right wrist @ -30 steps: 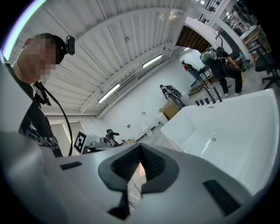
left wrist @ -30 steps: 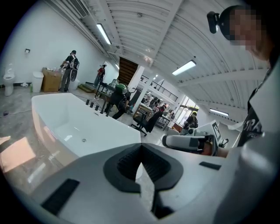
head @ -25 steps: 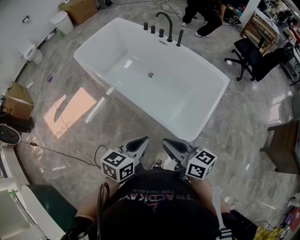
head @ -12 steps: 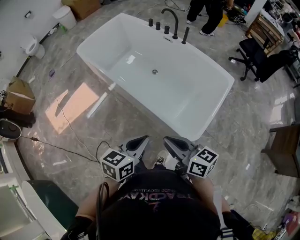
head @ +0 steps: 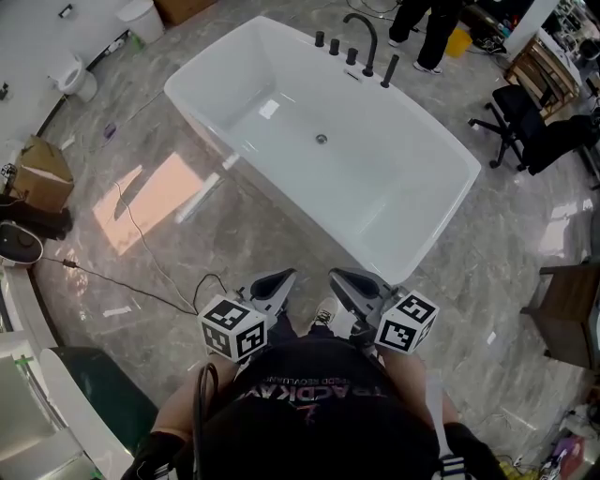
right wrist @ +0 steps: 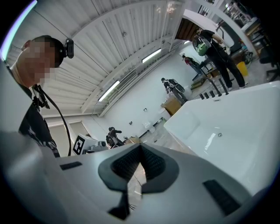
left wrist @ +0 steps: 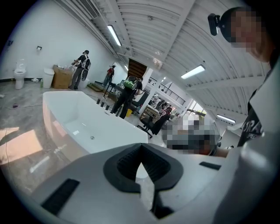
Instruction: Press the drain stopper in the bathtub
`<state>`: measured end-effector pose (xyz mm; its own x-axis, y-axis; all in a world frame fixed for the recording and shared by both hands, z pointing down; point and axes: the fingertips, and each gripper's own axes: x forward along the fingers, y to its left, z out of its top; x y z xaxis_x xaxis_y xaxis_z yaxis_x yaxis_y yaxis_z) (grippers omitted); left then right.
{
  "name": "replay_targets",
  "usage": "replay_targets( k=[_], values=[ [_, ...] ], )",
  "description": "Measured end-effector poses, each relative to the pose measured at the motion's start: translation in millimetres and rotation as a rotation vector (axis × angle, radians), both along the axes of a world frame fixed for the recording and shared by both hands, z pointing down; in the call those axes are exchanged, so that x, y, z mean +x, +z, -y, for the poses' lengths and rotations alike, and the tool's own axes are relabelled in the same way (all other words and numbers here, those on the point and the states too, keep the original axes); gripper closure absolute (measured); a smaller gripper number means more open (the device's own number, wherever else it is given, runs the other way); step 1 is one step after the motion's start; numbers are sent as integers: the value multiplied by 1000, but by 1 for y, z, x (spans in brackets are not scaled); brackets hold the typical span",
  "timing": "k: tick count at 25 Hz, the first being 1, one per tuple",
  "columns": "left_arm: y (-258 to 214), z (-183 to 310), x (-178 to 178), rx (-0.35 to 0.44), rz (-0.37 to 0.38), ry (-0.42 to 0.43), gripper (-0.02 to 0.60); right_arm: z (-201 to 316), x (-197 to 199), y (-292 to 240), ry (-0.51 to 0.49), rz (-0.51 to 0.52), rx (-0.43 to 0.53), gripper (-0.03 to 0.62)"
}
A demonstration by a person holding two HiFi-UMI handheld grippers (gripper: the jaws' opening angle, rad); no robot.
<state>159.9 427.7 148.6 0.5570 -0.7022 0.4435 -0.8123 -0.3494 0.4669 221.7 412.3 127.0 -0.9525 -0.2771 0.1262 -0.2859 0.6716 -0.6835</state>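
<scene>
The white bathtub [head: 412, 202] stands on the marble floor ahead of me, and its small round drain stopper [head: 321, 139] sits in the middle of the tub floor. A dark faucet [head: 362, 37] with several knobs lines the far rim. I hold my left gripper [head: 274, 284] and right gripper [head: 349, 284] close to my body, well short of the tub's near corner. Both are shut on nothing. In the left gripper view the left gripper [left wrist: 140, 161] points toward the tub [left wrist: 65, 111] and stopper [left wrist: 92, 138]. Past the right gripper [right wrist: 139, 162], the stopper [right wrist: 220, 134] shows too.
A person [head: 433, 26] stands beyond the tub's far side. A black office chair [head: 530, 131] and a wooden cabinet [head: 572, 309] are at the right. A toilet [head: 73, 75], a cardboard box [head: 42, 173] and a floor cable [head: 141, 272] lie at the left.
The head view has drifted, so the tub and stopper sit slightly further right and up in the frame. Both grippers keep their place near my body, still shut.
</scene>
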Motion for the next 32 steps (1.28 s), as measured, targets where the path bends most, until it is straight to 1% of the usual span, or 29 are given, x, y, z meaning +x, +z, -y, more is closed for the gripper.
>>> replay_targets(
  k=[7, 15, 25, 29, 32],
  values=[
    [-4, 1, -24, -2, -15, -32, 575, 5, -24, -4, -18, -8, -8, 583],
    [-10, 9, -64, 8, -35, -56, 575, 14, -60, -11, -12, -12, -3, 583],
    [-18, 32, -124, 22, -49, -55, 575, 40, -104, -15, 45, -17, -12, 583],
    [-19, 39, -150, 36, -42, -50, 575, 49, -124, -12, 70, -20, -14, 583],
    [-17, 41, -172, 37, -37, -62, 575, 53, -138, -10, 83, -22, -14, 583]
  ],
)
